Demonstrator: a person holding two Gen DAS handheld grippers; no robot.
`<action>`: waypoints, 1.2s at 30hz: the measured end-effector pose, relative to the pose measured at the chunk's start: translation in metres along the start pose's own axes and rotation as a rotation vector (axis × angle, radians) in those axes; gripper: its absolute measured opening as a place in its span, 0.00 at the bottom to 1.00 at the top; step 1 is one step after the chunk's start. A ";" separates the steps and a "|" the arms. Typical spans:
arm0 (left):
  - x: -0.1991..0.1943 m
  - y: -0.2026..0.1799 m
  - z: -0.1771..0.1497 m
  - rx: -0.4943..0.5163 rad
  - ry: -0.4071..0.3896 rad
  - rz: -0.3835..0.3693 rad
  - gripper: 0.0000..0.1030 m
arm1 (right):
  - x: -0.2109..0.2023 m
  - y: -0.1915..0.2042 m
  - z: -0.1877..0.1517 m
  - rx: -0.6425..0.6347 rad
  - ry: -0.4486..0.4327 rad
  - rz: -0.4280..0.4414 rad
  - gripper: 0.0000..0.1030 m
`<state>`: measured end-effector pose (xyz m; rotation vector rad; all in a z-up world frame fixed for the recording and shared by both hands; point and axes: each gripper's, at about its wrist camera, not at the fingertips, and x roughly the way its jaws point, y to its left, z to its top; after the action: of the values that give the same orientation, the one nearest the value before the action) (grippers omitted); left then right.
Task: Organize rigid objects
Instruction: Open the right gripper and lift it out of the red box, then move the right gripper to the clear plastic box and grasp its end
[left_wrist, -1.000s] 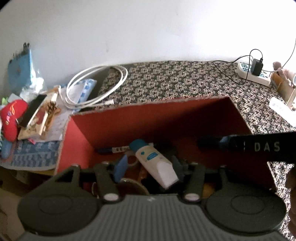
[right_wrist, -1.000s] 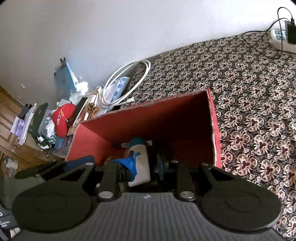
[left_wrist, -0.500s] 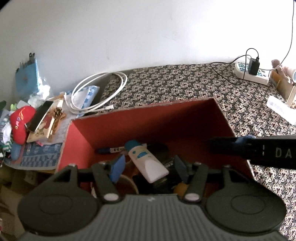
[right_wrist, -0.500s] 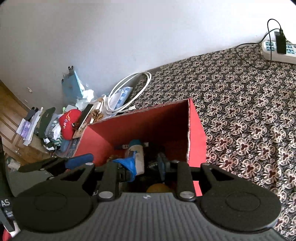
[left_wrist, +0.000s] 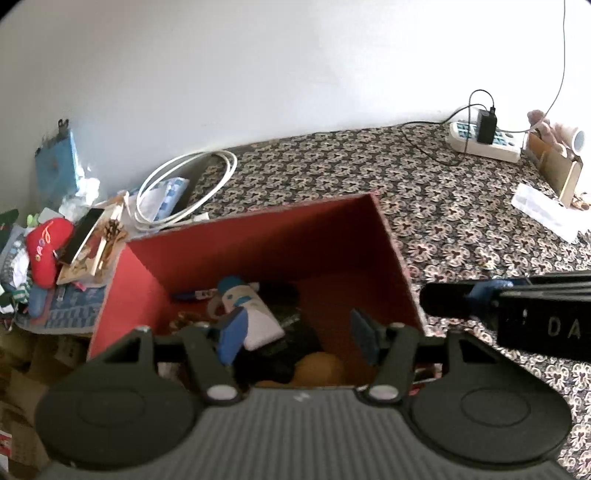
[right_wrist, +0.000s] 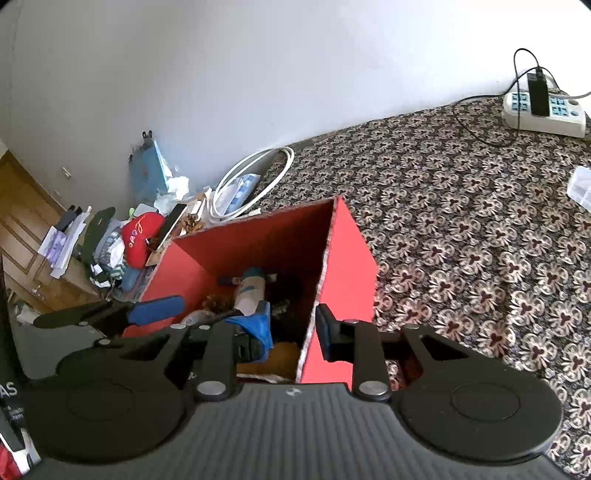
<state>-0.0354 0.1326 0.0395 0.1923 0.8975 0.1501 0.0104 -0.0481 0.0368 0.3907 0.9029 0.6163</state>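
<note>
Left gripper (left_wrist: 297, 338) jaws apart, empty | right gripper (right_wrist: 293, 334) jaws apart, straddling red box (right_wrist: 347, 258) wall | box contents partly hidden: white bottle (left_wrist: 251, 314), unclear dark items

The red box (left_wrist: 325, 236) is standing open-topped directly ahead of the left tool (left_wrist: 295, 334), its floor crowded by a white bottle (left_wrist: 251, 314) and dark clutter. The box's right wall (right_wrist: 347, 280) is sitting between the right tool's (right_wrist: 295, 328) spread jaws. Patterned worktop (right_wrist: 480, 240) is lying bare to that tool's right.
</note>
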 end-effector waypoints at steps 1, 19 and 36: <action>-0.001 -0.005 0.000 0.004 0.002 0.000 0.61 | -0.003 -0.003 -0.001 0.001 0.000 -0.001 0.09; -0.013 -0.101 0.009 0.113 -0.008 -0.075 0.62 | -0.064 -0.079 -0.016 0.100 -0.056 -0.075 0.09; 0.019 -0.193 0.008 0.201 0.051 -0.177 0.63 | -0.089 -0.174 -0.028 0.243 -0.053 -0.149 0.09</action>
<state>-0.0074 -0.0520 -0.0142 0.2950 0.9764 -0.1009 0.0029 -0.2363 -0.0217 0.5501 0.9502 0.3581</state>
